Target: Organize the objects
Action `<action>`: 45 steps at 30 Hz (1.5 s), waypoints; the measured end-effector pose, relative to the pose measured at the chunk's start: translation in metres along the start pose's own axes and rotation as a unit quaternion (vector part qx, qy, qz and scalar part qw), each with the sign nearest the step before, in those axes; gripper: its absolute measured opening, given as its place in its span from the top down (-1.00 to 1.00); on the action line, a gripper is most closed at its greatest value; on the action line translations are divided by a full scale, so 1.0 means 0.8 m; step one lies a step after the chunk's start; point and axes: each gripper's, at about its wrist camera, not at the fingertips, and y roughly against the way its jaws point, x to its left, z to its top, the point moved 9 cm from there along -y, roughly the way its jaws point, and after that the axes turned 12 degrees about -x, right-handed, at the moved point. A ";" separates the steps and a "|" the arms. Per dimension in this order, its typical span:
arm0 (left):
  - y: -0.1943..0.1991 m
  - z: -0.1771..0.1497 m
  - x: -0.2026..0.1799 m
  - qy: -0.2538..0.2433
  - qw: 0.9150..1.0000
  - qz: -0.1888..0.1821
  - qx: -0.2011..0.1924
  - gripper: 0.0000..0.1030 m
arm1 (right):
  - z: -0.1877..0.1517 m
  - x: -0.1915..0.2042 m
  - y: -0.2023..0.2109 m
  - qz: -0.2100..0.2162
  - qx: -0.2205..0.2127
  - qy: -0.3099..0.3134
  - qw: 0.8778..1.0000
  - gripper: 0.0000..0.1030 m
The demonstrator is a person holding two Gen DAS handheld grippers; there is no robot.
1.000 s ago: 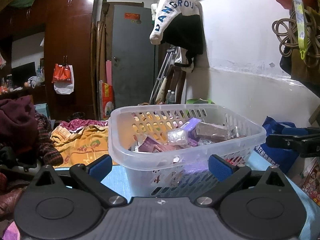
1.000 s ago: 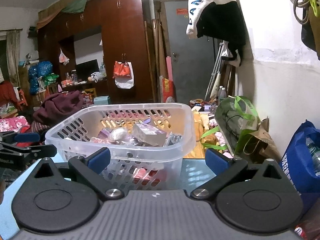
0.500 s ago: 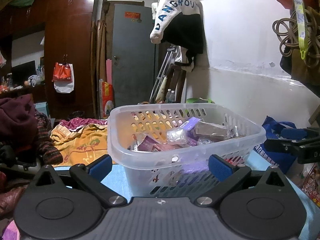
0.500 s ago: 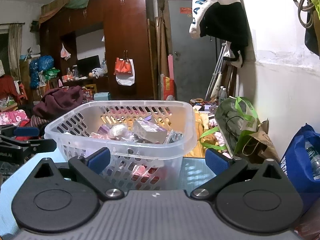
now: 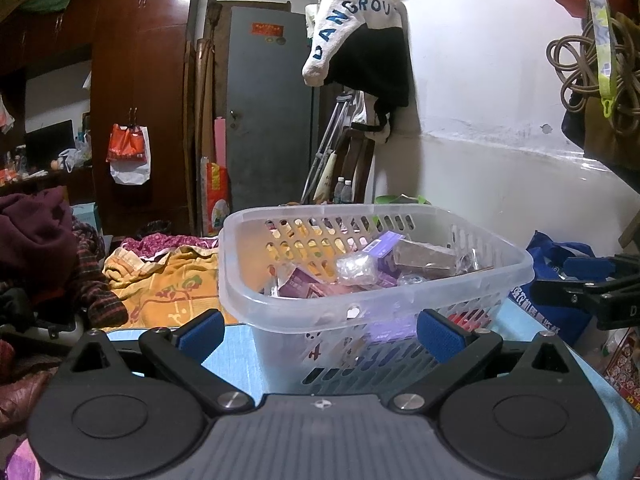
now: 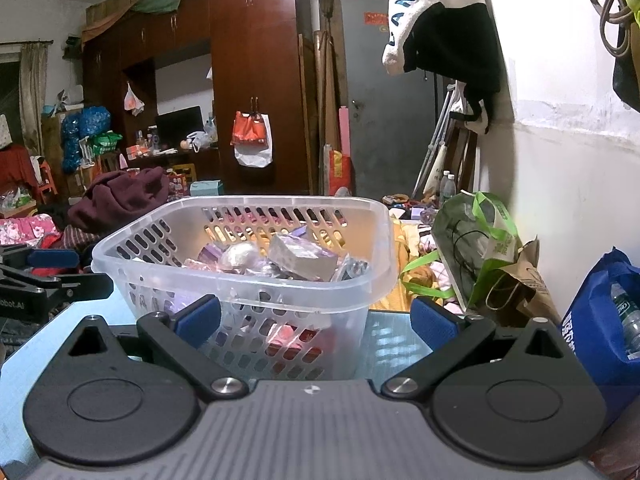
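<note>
A clear plastic basket (image 5: 248, 300) with slotted walls stands on a light blue table (image 5: 236, 360). It holds several small packets and boxes, among them a purple box (image 5: 386, 242) and a brown wrapped block (image 5: 424, 254). My left gripper (image 5: 320, 332) is open and empty, its blue pads just in front of the basket's near wall. My right gripper (image 6: 316, 320) is open and empty, facing the same basket (image 6: 120, 256) from its right side. Each gripper shows in the other's view, the right one at the basket's right (image 5: 588, 284) and the left one at its left (image 6: 52, 272).
A white wall is close on the right, with a hanging jacket (image 5: 360, 36) and coiled rope (image 5: 580, 64). A blue bag (image 6: 600, 320) and a green bag (image 6: 480, 240) stand past the table's right edge. Piled clothes (image 5: 36, 232) and a yellow blanket (image 5: 160, 284) lie beyond the table.
Both grippers have drifted slightly; the basket sits a little lower and to the left in the left wrist view. Both stay open and empty.
</note>
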 end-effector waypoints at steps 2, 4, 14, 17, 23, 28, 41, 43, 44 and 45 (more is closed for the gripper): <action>0.000 -0.001 0.000 0.000 1.000 0.001 0.001 -1.00 | -0.002 0.000 0.000 -0.001 0.001 0.000 1.000 -1.00; -0.001 -0.002 0.000 0.001 1.000 0.001 0.001 -1.00 | -0.002 0.000 0.000 -0.001 0.002 0.001 1.000 -1.00; -0.001 -0.003 0.000 0.001 1.000 0.002 0.002 -1.00 | -0.003 -0.002 0.000 0.000 0.003 0.001 1.000 -1.00; -0.002 -0.005 0.000 0.002 1.000 0.002 0.004 -1.00 | -0.004 -0.002 0.000 -0.002 0.003 0.003 1.000 -1.00; -0.002 -0.006 0.000 0.002 1.000 0.003 0.005 -1.00 | -0.006 -0.002 0.001 -0.002 0.004 0.003 1.000 -1.00; -0.003 -0.006 -0.001 0.002 1.000 0.000 0.003 -1.00 | -0.007 -0.004 0.002 -0.002 0.005 0.004 1.000 -1.00; 0.004 0.002 -0.002 -0.005 1.000 0.012 -0.019 -1.00 | -0.009 -0.007 0.004 -0.002 0.002 0.005 1.000 -1.00; 0.007 0.000 0.004 -0.004 1.000 0.014 -0.019 -1.00 | -0.009 -0.009 0.005 -0.002 -0.003 -0.002 1.000 -1.00; 0.009 -0.003 0.008 -0.004 1.000 0.012 -0.017 -1.00 | -0.011 -0.012 0.005 -0.005 -0.003 -0.007 1.000 -1.00; 0.010 -0.007 0.014 -0.005 1.000 0.013 -0.013 -1.00 | -0.013 -0.017 0.005 -0.009 -0.001 -0.011 1.000 -1.00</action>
